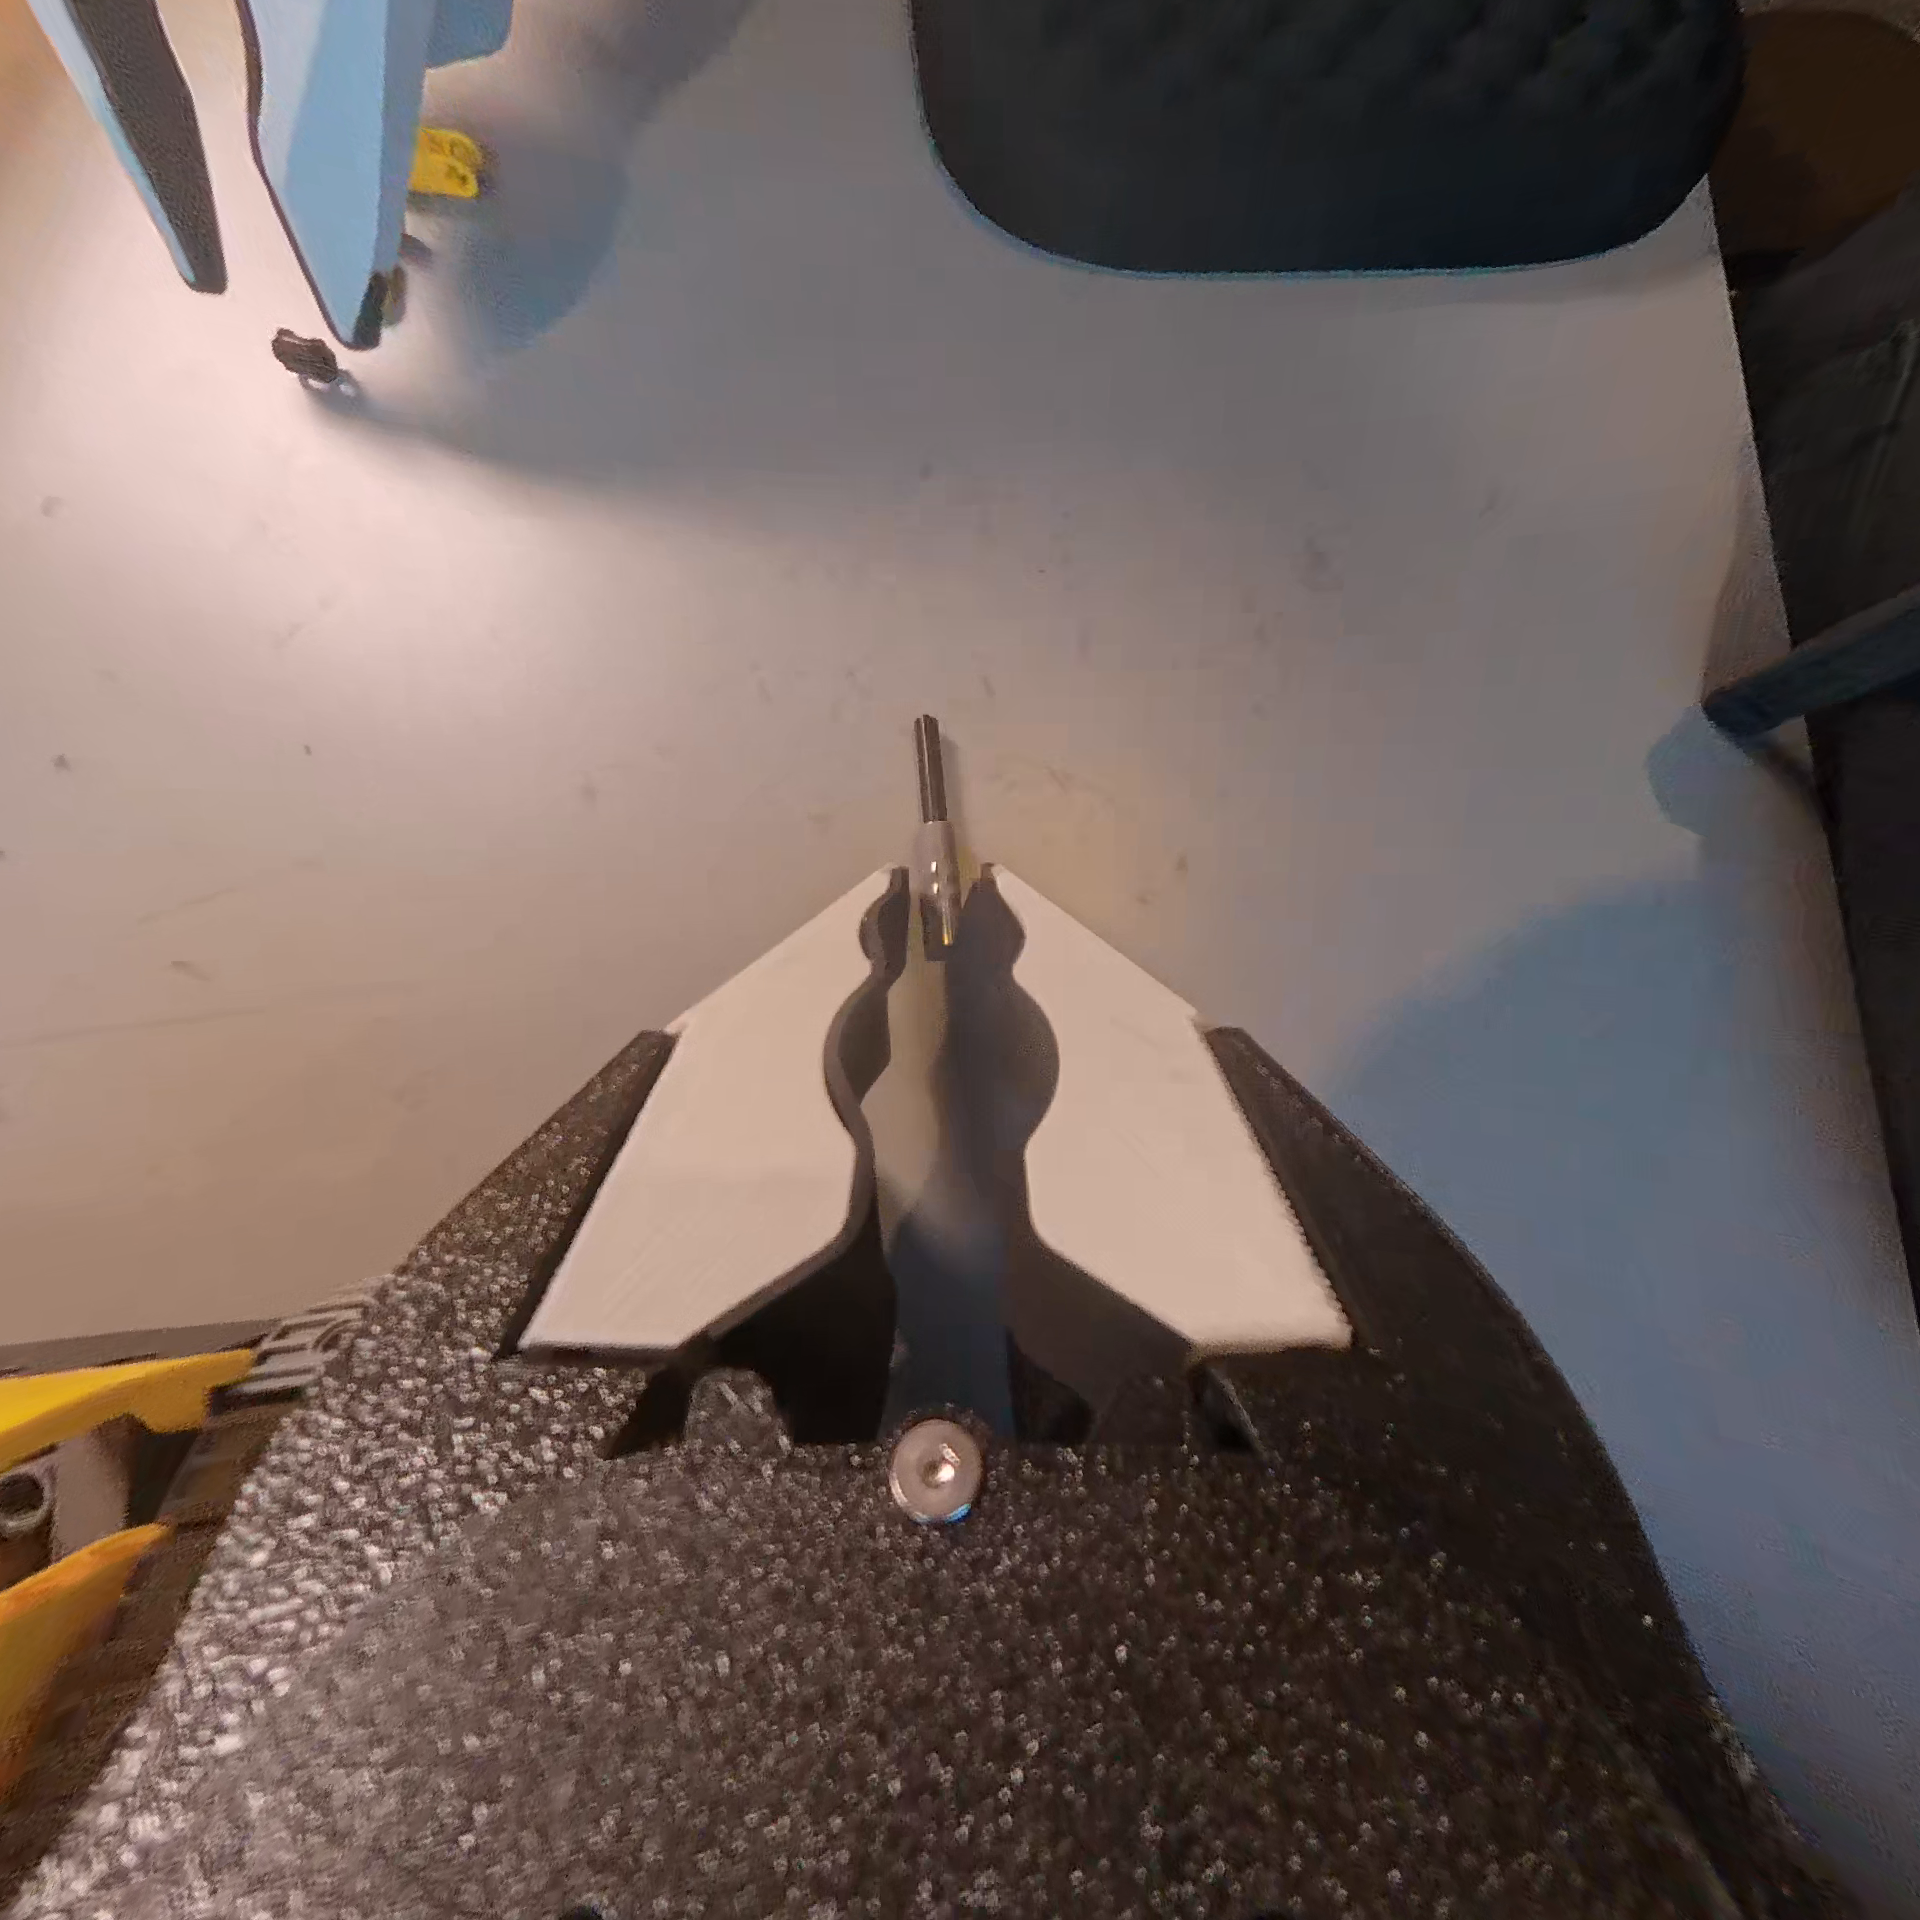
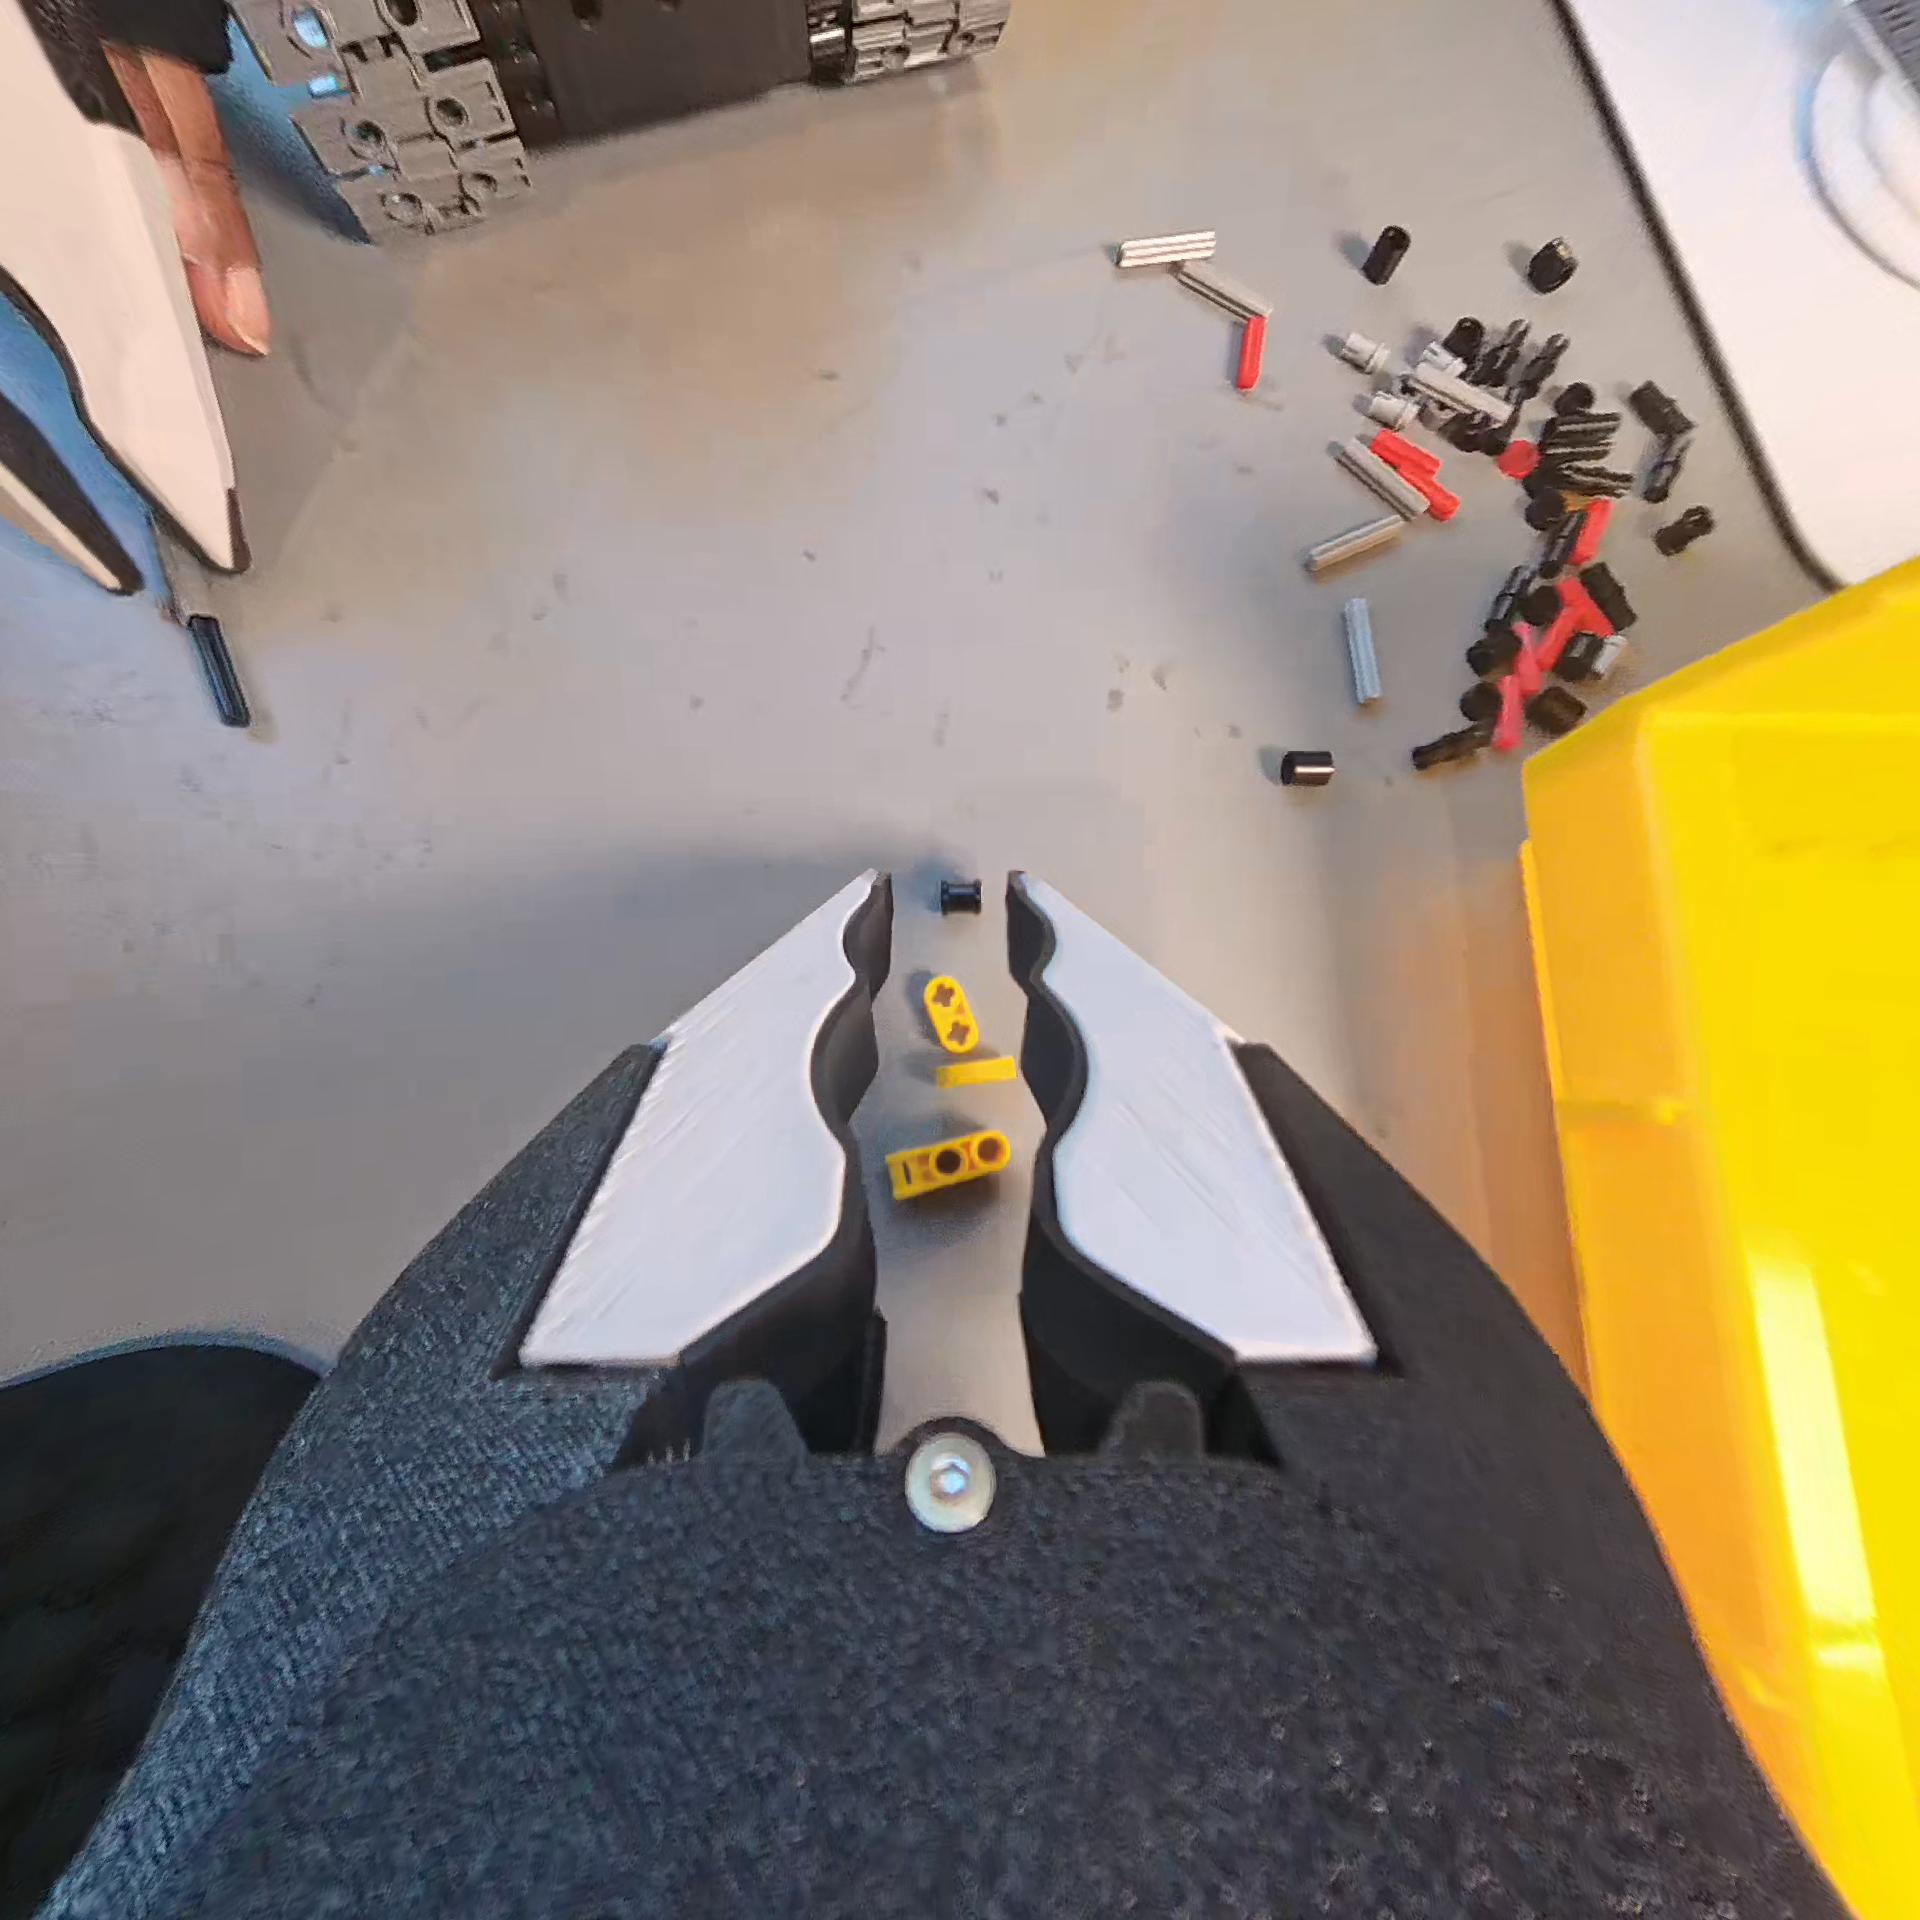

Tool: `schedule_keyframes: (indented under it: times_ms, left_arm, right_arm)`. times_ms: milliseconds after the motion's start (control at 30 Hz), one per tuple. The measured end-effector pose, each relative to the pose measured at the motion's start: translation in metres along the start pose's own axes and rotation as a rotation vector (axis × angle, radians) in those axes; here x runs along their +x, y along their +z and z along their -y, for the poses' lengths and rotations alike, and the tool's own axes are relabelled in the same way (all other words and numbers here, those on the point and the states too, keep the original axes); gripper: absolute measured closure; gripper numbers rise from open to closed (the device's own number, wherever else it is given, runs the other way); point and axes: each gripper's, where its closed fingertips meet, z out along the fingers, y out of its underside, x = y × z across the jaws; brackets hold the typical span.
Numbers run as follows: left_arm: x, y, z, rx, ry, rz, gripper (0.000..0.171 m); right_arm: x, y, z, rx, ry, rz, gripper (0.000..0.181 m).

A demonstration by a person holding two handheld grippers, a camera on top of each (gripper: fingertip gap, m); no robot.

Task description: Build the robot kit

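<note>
Seen from the left wrist camera, a slim metal tool with a dark tip (image 1: 928, 800) is being gripped at the very tips of the left gripper (image 1: 938, 883), whose jaws are drawn together on its silver shank; the tool's long axis is being kept in line with the fingers, pointing straight ahead over the pale table (image 1: 520, 675), and whether the tip is touching the surface cannot be told. A dark cushion (image 1: 1320, 125) is lying at the far edge. In the right wrist camera, the same gripper is showing at far left, a person's fingers (image 2: 213, 223) beside it, and a grey block assembly (image 2: 416, 135) is sitting beyond. At centre, the right gripper (image 2: 948, 883) is being held above the table with its jaws narrowly parted and nothing between them; a small black bush (image 2: 960, 896) is lying between the fingertips, with a yellow two-hole link (image 2: 951, 1011), a thin yellow strip (image 2: 975, 1071) and a yellow connector (image 2: 948, 1164) strung out behind it along the gap. Further right, a heap of black, red and grey pins (image 2: 1507, 499) is lying scattered, well apart from the tips, and a yellow bin (image 2: 1745, 1143) is standing at the edge.
</note>
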Motion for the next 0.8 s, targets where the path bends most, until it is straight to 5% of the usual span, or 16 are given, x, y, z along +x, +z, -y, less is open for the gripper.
schedule_keyframes:
  times_ms: [133,333,467,800]
  left_arm:
    - [-0.002,-0.014,0.015,0.117,-0.047,-0.013,0.157]
    - [-0.005,-0.04,0.049,0.374,-0.203,-0.055,0.155]
    - [-0.007,-0.036,0.047,0.353,-0.223,-0.055,0.154]
    - [0.002,-0.044,0.052,0.409,-0.172,-0.041,0.155]
  right_arm:
    - [-0.001,0.003,-0.003,-0.04,-0.005,0.016,0.175]
    - [-0.039,-0.014,0.024,0.15,-0.111,0.029,0.181]
    - [-0.029,-0.005,0.013,0.045,-0.127,-0.057,0.163]
    - [-0.014,0.014,0.004,-0.052,-0.091,0.027,0.173]
